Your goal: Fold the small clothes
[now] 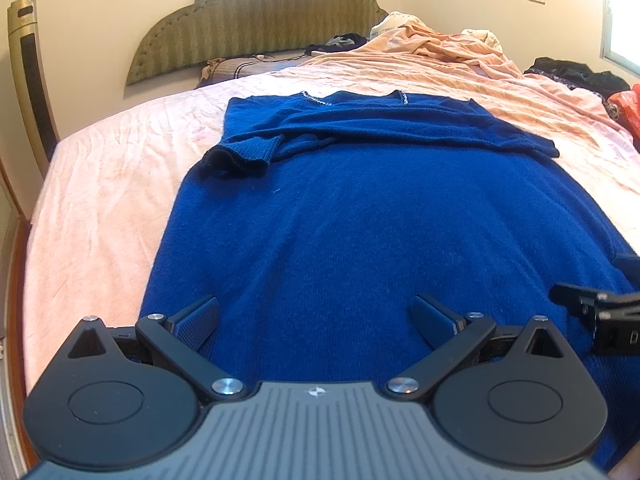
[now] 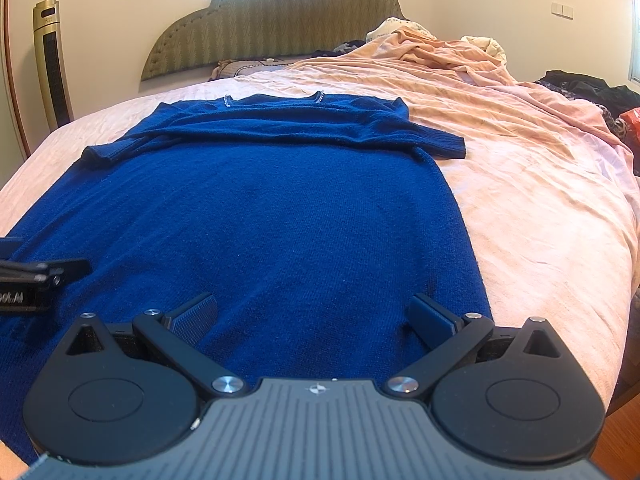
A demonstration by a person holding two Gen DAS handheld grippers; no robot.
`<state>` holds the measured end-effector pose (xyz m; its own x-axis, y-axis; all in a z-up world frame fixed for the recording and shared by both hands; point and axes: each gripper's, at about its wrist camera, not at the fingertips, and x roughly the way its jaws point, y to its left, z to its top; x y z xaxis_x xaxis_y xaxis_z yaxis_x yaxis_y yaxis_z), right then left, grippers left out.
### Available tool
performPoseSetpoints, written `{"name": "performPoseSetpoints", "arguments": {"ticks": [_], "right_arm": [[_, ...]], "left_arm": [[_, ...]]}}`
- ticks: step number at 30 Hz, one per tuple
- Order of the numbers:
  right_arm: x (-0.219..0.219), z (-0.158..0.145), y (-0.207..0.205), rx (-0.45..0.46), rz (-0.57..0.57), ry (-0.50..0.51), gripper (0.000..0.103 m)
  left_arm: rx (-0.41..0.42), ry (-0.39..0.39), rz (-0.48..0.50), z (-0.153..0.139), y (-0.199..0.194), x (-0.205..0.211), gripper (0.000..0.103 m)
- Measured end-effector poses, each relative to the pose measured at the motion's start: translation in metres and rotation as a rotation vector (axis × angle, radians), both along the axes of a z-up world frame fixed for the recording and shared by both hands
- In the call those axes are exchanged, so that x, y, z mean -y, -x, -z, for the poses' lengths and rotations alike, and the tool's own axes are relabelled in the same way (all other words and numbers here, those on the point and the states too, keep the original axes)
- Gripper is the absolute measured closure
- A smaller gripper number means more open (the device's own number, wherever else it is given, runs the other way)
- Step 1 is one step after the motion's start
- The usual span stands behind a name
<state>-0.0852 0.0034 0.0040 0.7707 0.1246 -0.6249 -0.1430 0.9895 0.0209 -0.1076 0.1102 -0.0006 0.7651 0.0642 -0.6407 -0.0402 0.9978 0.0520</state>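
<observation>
A sweater (image 1: 360, 216) lies on the bed (image 1: 100, 208) — headboard (image 1: 256, 20) behind, clothes pile (image 1: 576, 76) right.

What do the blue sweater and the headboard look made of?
Sweater: a soft knit, probably wool or acrylic, matte and fuzzy, with ribbed cuffs. Headboard: upholstered in olive fabric with a woven zigzag pattern and a studded edge; the exact fibre cannot be told.

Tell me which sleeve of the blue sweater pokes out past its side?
The sleeve on the right. Its cuff sticks out onto the pink sheet; the other sleeve lies folded across the sweater.
</observation>
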Motion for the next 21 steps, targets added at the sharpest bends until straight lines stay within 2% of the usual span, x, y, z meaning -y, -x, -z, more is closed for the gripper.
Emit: {"name": "performPoseSetpoints", "arguments": {"ticks": [10, 21], "right_arm": [[0.0, 0.0, 0.0, 0.0, -0.001, 0.0, 0.0], [0.0, 0.0, 0.0, -0.001, -0.002, 0.001, 0.0]], "left_arm": [[0.009, 0.016, -0.004, 0.0, 0.037, 0.0, 0.0], [0.008, 0.015, 0.002, 0.001, 0.039, 0.002, 0.0]]}}
